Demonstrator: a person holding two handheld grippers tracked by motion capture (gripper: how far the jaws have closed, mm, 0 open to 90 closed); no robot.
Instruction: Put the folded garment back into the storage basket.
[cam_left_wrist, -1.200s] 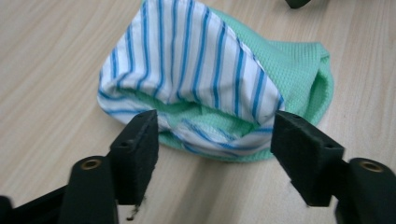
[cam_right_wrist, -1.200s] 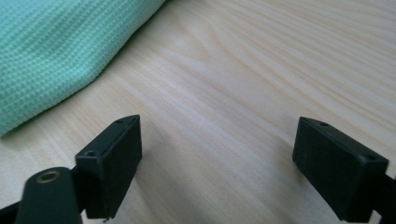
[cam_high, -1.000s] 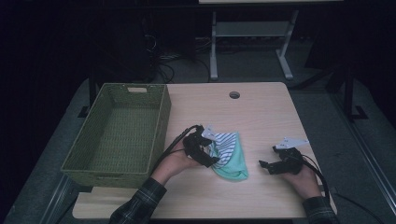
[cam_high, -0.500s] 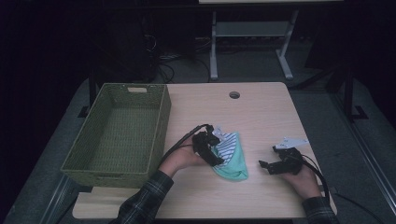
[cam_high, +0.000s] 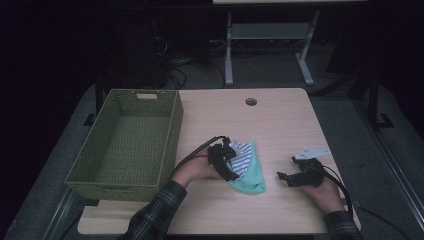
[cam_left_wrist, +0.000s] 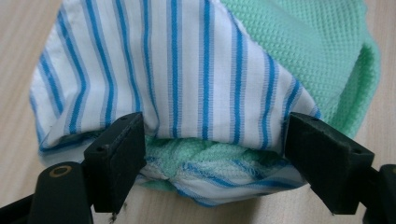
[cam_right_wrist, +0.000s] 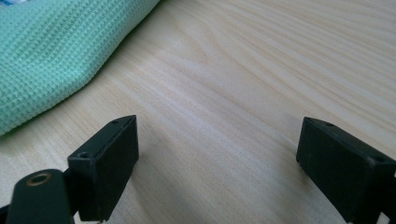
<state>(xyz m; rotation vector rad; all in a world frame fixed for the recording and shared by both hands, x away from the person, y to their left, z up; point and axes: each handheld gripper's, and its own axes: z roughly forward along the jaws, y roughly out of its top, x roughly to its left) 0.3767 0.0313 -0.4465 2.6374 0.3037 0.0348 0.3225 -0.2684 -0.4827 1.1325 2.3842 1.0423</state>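
Note:
A bunched garment (cam_high: 248, 172), mint green knit with a white and blue striped part, lies on the wooden table (cam_high: 280, 125) near its front middle. My left gripper (cam_high: 231, 164) is down at the garment's left edge. In the left gripper view its jaws (cam_left_wrist: 219, 158) stand wide on either side of the folded striped cloth (cam_left_wrist: 187, 79); they have just been opening, and the pads (cam_left_wrist: 116, 158) sit beside the fold without squeezing it. My right gripper (cam_high: 285, 177) rests low over bare table to the right, open, nothing between its fingers (cam_right_wrist: 219, 163). The green cloth (cam_right_wrist: 51, 51) lies off to its left.
A green woven basket (cam_high: 172, 130) stands with nothing in it at the table's left side. A round cable hole (cam_high: 251, 102) is near the far edge. Bare wood lies between the garment and my right gripper. A metal stand (cam_high: 270, 45) is on the floor behind.
My left hand has moved a little right and down, settling its gripper onto the garment's left edge. The right hand has stayed put.

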